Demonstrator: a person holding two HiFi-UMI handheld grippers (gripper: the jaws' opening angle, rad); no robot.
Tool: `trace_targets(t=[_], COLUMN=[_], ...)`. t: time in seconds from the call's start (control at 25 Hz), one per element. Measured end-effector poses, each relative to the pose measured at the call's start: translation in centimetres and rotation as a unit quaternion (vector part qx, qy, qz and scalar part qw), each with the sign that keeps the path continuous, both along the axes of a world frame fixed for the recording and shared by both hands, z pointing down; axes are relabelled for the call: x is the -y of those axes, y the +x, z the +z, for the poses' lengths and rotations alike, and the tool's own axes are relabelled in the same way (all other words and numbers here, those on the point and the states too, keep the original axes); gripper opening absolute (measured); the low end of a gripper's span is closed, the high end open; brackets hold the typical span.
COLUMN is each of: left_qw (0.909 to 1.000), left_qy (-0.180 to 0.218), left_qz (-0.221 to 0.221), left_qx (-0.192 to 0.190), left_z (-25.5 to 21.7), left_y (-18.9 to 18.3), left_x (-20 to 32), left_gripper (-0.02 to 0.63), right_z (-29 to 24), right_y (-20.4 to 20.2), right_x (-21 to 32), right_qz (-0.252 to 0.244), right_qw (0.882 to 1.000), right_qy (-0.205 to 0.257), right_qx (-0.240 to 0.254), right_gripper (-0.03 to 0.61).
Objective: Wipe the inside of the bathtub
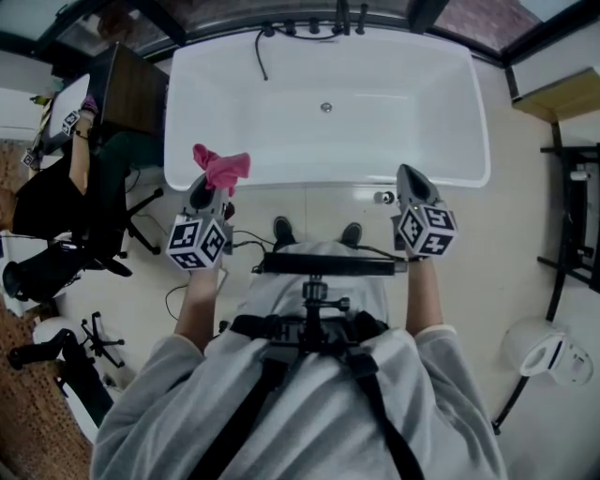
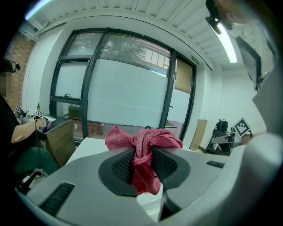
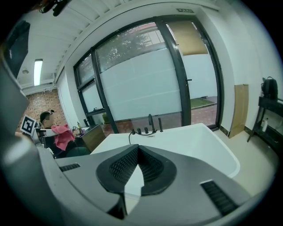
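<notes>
Both grippers are held out side by side ahead of the person's chest, on the near side of the bathtub (image 1: pixel 403 117). On the left gripper (image 1: pixel 207 187) the jaws are clenched on a pink cloth (image 1: pixel 223 169), which is bunched between the ribbed pads (image 2: pixel 121 165) and spills out above and below them. In the head view the cloth lies over the tub's near rim, towards its left end. On the right gripper (image 1: pixel 409 176) the jaw tips are pressed together with nothing between them, and it sits just short of the near rim, towards the right end. Each gripper carries a marker cube (image 1: pixel 199 242) close to the hand. Between the two, on the floor by the tub, are the toes of the person's shoes (image 1: pixel 283 229).

Beyond, the white tub stretches left to right and looks bare inside, with a round drain (image 1: pixel 326 108) near the middle of its floor. Dark tap fittings (image 1: pixel 317 25) stand on the far rim, and a dark hose (image 1: pixel 261 54) hangs from them into the tub. Farther left, another person (image 1: pixel 58 187) sits at a brown desk (image 1: pixel 131 89). Behind the tub a large dark-framed window (image 3: pixel 146 79) fills the far wall.
</notes>
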State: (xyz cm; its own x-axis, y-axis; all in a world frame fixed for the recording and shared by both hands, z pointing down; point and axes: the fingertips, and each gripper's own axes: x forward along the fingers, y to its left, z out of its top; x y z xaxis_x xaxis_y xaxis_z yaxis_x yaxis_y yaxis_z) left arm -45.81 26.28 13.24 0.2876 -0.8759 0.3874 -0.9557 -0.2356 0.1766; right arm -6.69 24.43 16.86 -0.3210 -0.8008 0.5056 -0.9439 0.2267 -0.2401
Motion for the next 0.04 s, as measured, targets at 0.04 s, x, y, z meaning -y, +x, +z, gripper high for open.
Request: trace_targets(t=[0.04], left_qw=[1.0], left_qy=[0.0], left_qz=[0.0], left_qx=[0.0], left_z=[0.02], left_y=[-0.04], left_x=[-0.08], left_gripper=[0.086], right_z=[0.01], right_y=[-0.01], right_x=[-0.03], right_qz=[0.0], right_qw=[1.0], right_qy=[0.0], right_qx=[0.0], right_gripper=[0.008])
